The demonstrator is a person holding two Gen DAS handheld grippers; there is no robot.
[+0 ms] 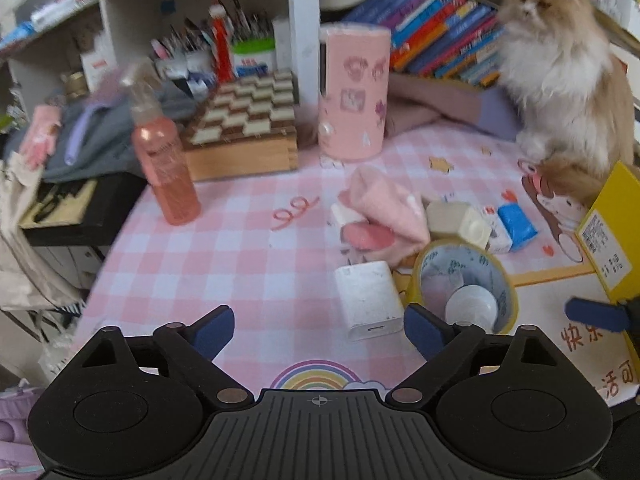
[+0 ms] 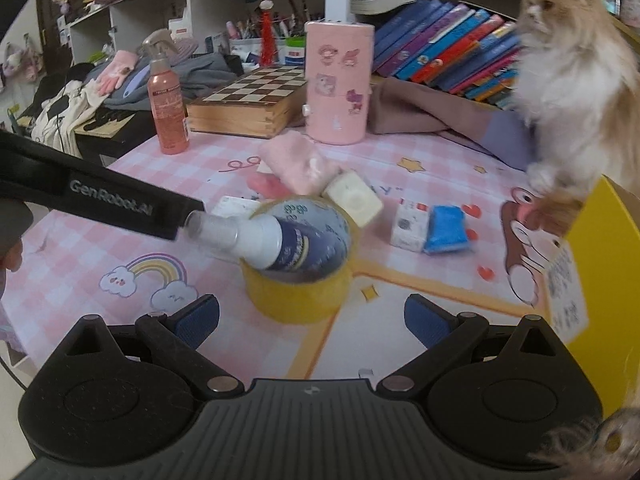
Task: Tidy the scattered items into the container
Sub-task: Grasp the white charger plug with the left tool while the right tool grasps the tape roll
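My left gripper (image 1: 320,332) stands open low over the pink checked mat (image 1: 224,264). A white charger (image 1: 368,300) lies just ahead, near its right pad, untouched. Beside it sits a yellow tape roll (image 1: 508,300) with a white-capped bottle (image 1: 472,304) lying inside. My right gripper (image 2: 312,320) is open and empty, just short of the same tape roll (image 2: 296,296) and bottle (image 2: 280,240). Behind lie a pink cloth (image 2: 300,164), a cream box (image 2: 354,198), a white pack (image 2: 410,224) and a blue packet (image 2: 446,228). A yellow box (image 2: 592,260) stands at the right.
A fluffy cat (image 2: 568,72) sits at the back right by the yellow box. A pink spray bottle (image 1: 166,160), a chess box (image 1: 244,128) and a pink cylinder (image 1: 354,92) stand at the back. One black finger of the left gripper (image 2: 120,200) crosses the right wrist view.
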